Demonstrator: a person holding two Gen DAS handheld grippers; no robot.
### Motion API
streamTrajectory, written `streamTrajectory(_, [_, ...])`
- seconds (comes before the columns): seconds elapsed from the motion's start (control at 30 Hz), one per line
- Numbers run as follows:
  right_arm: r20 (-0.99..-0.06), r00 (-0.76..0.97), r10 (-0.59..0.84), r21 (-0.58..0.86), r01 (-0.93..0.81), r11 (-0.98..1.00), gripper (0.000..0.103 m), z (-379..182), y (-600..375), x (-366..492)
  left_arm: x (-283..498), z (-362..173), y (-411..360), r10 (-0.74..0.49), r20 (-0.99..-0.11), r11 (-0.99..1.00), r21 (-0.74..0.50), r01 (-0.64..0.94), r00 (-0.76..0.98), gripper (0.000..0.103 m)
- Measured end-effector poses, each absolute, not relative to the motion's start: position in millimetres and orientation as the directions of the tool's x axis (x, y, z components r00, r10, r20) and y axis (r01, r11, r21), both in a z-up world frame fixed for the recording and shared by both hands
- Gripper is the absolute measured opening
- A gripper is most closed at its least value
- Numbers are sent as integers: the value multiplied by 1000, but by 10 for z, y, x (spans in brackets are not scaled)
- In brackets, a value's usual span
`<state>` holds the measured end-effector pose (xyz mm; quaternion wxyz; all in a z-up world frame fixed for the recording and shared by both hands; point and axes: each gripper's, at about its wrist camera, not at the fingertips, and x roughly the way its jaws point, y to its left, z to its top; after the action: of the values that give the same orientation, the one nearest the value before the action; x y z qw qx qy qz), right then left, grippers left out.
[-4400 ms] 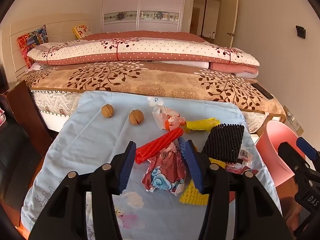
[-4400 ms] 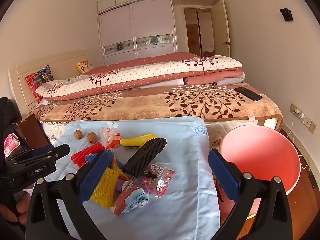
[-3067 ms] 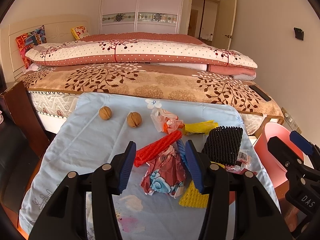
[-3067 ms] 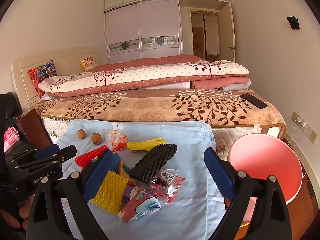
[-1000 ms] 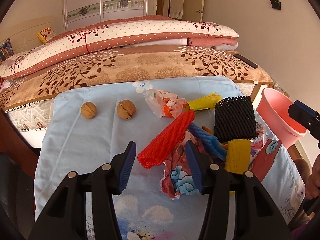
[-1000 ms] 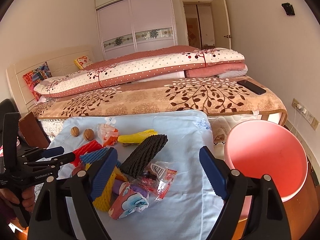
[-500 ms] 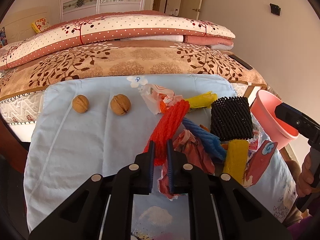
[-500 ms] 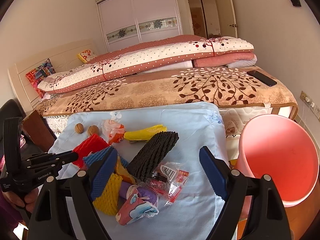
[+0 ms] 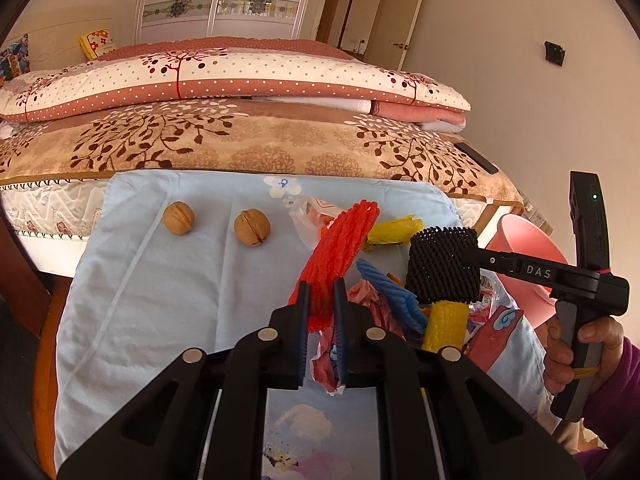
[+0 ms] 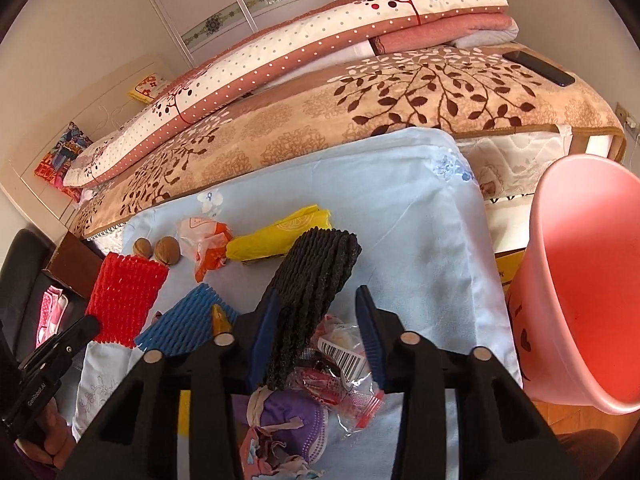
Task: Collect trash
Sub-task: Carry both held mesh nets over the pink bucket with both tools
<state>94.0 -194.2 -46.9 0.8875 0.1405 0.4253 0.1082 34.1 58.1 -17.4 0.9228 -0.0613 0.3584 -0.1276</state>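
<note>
At centre frame my left gripper (image 9: 320, 312) pinches the red foam net (image 9: 336, 252) while my right gripper (image 10: 318, 340) gapes around the black net (image 10: 312, 296) — its soft mesh could slip free.

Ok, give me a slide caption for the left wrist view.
Left tongs shut on the red foam net, beside two walnuts on the blue cloth.

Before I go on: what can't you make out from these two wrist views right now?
- Bottom of the pink bin: cut off by the right wrist frame edge.
- Crumpled wrappers under the foam nets: hidden by the left hand-held gripper.
- Text on the barcoded packet: too small to read.
</note>
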Motion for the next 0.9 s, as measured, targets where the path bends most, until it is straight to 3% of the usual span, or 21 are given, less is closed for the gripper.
streamTrajectory(0.03, [-721,617,316,347,-73,935,19,-469,-1952,940,339,-171,576,-279,-646,960,-205,191,711,11])
streamTrajectory(0.13, [-694,648,315,346,-83,934,14,-398,-1979,867,333,-153,556,-280,-644,959,-210,188,712,11])
streamTrajectory(0.47, [-593,741,315,381,-87,920,12,10,-2240,568,284,57,362,-312,-600,949,-236,210,736,11])
streamTrajectory(0.9, [-533,837,122,318,66,946,12,299,-3025,134,290,381,-433,-445,-537,896,-266,357,716,11])
